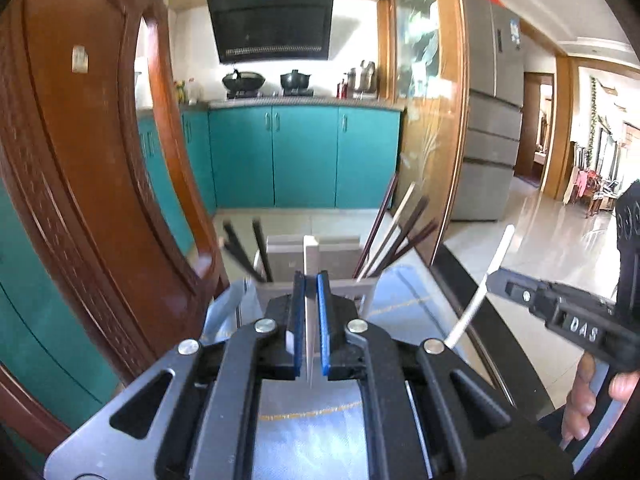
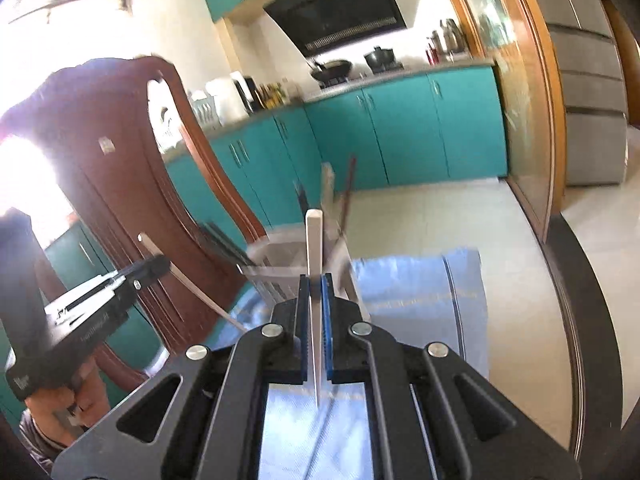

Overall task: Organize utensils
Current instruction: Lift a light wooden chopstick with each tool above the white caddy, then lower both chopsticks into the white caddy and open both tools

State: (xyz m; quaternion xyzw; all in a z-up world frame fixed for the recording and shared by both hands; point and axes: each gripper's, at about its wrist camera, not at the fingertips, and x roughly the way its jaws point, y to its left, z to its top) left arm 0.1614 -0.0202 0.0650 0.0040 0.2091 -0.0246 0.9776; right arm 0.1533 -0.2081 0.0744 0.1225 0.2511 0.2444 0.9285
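Both grippers, left gripper [image 1: 311,280] and right gripper [image 2: 316,280], each pinch one white chopstick [image 1: 310,252] mid-shaft above the chopstick holder [image 1: 280,258]; it looks light, stiff and slippery.

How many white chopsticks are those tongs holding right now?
2. One white chopstick is pinched in the left tongs, another white chopstick in the right tongs. Other chopsticks stand in the holder; some there may be hidden.
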